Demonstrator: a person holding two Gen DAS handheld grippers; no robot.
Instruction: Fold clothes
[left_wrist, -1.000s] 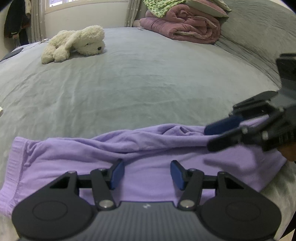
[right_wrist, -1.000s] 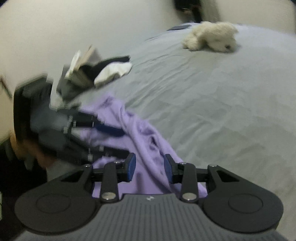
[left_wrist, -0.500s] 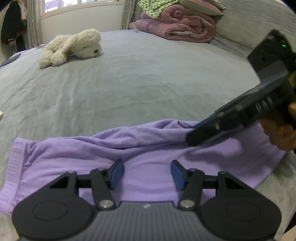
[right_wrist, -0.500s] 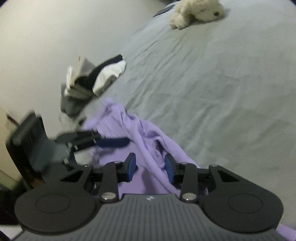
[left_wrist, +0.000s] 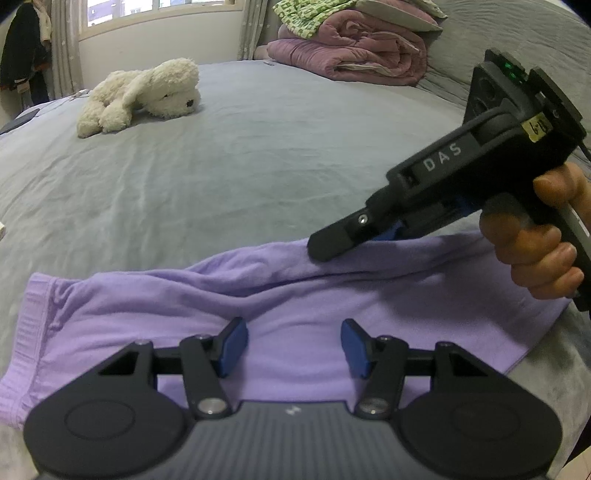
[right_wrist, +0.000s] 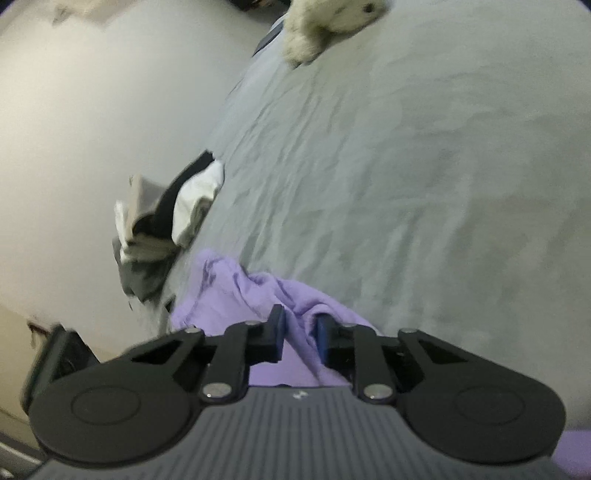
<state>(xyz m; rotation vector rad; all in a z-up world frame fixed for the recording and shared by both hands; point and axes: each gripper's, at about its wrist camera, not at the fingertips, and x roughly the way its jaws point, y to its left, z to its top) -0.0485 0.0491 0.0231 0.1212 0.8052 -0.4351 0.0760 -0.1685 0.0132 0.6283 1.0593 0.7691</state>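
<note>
Raised and narrowed since earlier: right gripper, now pinching a ridge of purple garment between fingers, likely to lift for folding. Left gripper released, garment flat between fingers on bed.

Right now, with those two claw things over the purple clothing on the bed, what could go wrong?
The right gripper seems to pinch only a raised ridge of the purple garment; the thin bite could slip out when lifted.

The left gripper hangs open over the cloth, holding nothing, so a one-sided pull might drag the garment into a bunch rather than fold it.

The garment lies near the edge of the bed and might slide off.
</note>
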